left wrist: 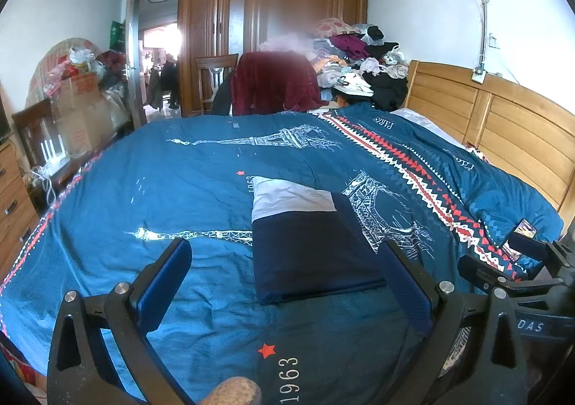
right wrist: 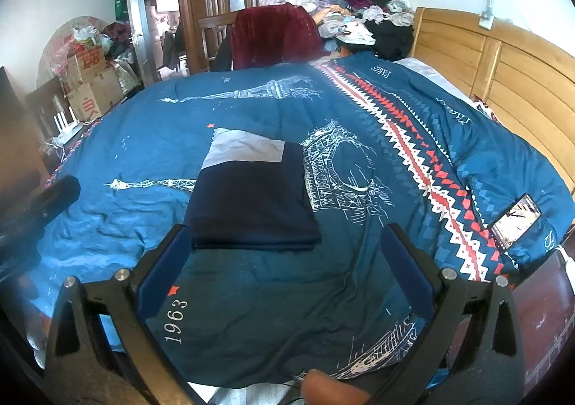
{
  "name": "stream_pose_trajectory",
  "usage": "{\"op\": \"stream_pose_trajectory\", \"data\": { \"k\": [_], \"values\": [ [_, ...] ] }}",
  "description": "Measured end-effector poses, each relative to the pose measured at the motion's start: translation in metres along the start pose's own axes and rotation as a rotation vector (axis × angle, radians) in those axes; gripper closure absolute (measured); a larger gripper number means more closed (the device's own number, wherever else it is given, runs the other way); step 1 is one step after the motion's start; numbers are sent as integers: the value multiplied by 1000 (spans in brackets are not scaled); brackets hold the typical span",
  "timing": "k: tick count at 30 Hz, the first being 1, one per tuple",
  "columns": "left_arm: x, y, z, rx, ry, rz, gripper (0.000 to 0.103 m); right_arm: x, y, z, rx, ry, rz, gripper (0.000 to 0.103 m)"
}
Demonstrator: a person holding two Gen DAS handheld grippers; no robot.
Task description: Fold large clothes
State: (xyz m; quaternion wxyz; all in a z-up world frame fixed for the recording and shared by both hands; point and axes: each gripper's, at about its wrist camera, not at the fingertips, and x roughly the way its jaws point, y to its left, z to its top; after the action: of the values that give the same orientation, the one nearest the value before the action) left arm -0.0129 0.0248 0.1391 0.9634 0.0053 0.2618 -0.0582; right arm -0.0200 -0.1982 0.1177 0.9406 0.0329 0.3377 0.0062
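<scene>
A folded garment [left wrist: 305, 246], dark navy with a pale grey-white band at its far end, lies flat on the blue bedspread [left wrist: 179, 189]. My left gripper [left wrist: 284, 254] hovers open just short of its near edge, fingers spread to either side of it, holding nothing. In the right wrist view the same garment [right wrist: 251, 203] lies ahead and slightly left of centre. My right gripper [right wrist: 285, 239] is open and empty too, its left finger by the garment's near left corner. The right gripper shows at the right edge of the left wrist view, and the left gripper's dark body at the left edge of the right wrist view.
A phone [right wrist: 515, 223] with a lit screen rests on the bedspread at right. A wooden headboard [left wrist: 503, 131] stands on the right. A heap of clothes [left wrist: 359, 63] and a maroon-draped chair [left wrist: 273, 81] sit beyond the bed. Cardboard boxes [right wrist: 93, 81] stand at left.
</scene>
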Motion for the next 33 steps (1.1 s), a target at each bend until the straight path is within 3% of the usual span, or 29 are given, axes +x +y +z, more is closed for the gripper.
{"op": "stream_pose_trajectory", "data": {
  "k": [33],
  "values": [
    [0,-1,1,7,3,-1,0,6,4,-3,-4,20,31,0]
  ]
}}
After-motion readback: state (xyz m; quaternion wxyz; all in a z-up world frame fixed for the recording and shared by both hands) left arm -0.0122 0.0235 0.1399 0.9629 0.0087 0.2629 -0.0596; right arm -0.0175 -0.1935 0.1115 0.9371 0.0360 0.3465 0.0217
